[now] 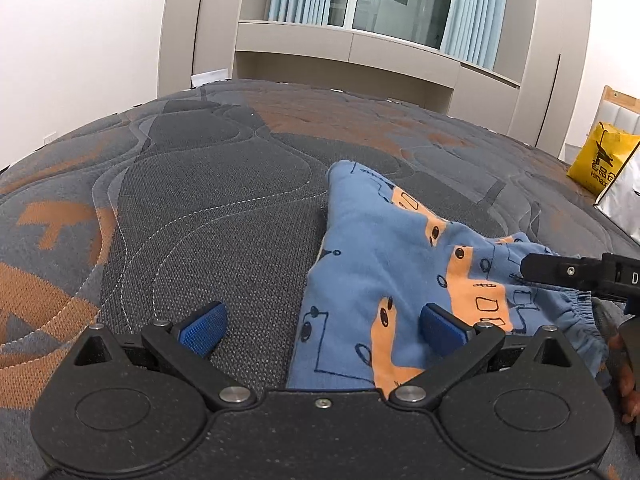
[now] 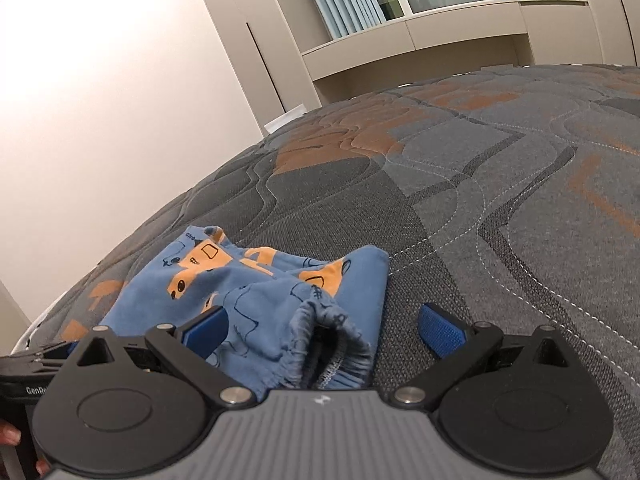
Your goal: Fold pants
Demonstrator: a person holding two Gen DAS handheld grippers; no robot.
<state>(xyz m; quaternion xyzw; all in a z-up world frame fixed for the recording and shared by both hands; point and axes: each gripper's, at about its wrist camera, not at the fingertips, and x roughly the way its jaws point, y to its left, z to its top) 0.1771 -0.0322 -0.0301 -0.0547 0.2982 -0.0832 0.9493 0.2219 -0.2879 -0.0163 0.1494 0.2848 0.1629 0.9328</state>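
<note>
Small blue pants (image 1: pixel 384 280) with orange and black truck prints lie bunched on the mattress; they also show in the right wrist view (image 2: pixel 256 292), with the elastic waistband (image 2: pixel 336 344) gaping toward the camera. My left gripper (image 1: pixel 320 328) is open, its right blue pad (image 1: pixel 440 330) over the pants and its left pad (image 1: pixel 202 330) over bare mattress. My right gripper (image 2: pixel 320 330) is open, straddling the waistband, holding nothing. Part of the right gripper shows at the left wrist view's right edge (image 1: pixel 576 274).
The grey and orange quilted mattress (image 1: pixel 192 208) fills both views. A yellow bag (image 1: pixel 600 164) and a white bag (image 1: pixel 624 204) stand at the far right. Beige cabinets and a curtained window (image 1: pixel 384 4) lie beyond the bed.
</note>
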